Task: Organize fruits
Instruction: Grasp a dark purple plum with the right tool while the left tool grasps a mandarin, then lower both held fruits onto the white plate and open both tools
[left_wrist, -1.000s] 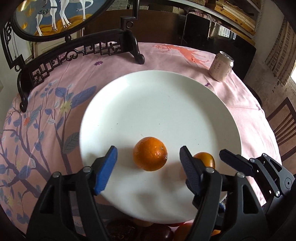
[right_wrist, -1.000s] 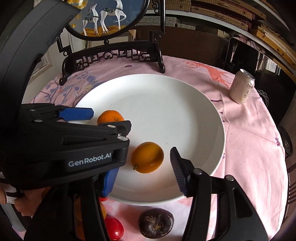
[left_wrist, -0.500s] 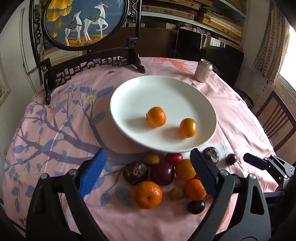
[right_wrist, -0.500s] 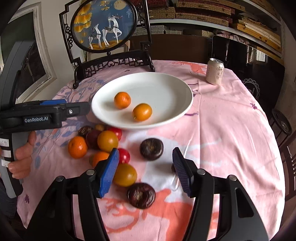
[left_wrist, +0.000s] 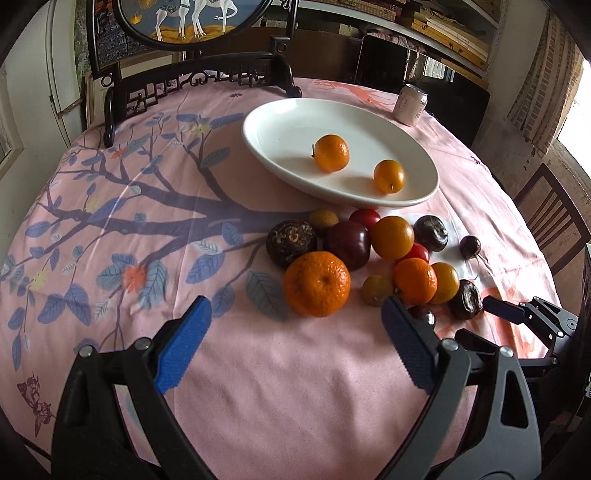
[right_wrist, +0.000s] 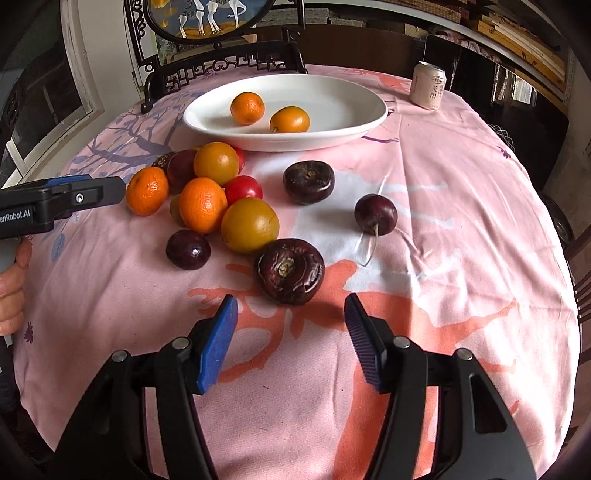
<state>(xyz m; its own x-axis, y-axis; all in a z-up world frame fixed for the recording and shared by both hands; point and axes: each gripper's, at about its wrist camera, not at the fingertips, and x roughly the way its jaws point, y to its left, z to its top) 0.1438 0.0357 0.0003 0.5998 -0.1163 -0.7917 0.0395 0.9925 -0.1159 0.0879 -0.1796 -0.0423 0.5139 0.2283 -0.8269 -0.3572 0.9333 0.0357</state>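
Observation:
A white plate (left_wrist: 280, 122) (right_wrist: 332, 96) holds a mandarin (left_wrist: 331, 153) (right_wrist: 247, 108) and a smooth orange fruit (left_wrist: 388, 176) (right_wrist: 290, 119). In front of it lies a heap of several loose fruits. My left gripper (left_wrist: 295, 334) stands open and empty just short of a big mandarin (left_wrist: 317, 283) (right_wrist: 147, 190). My right gripper (right_wrist: 291, 328) is open and empty too, just short of a wrinkled dark purple fruit (right_wrist: 290, 270). A yellow-orange fruit (right_wrist: 249, 224) and a small dark plum (right_wrist: 188, 249) lie to its left.
A drinks can (left_wrist: 410, 104) (right_wrist: 428, 85) stands at the back right. A dark wooden stand with a round painted panel (left_wrist: 192, 77) fills the back left. A small dark fruit with a stalk (right_wrist: 375, 214) lies apart on the right. A chair (left_wrist: 554, 225) stands past the table's right edge.
Both grippers have pulled back from the plate toward the table's near edge, leaving one fruit each on it. The left jaws have spread wider. The fruit heap has come into view.

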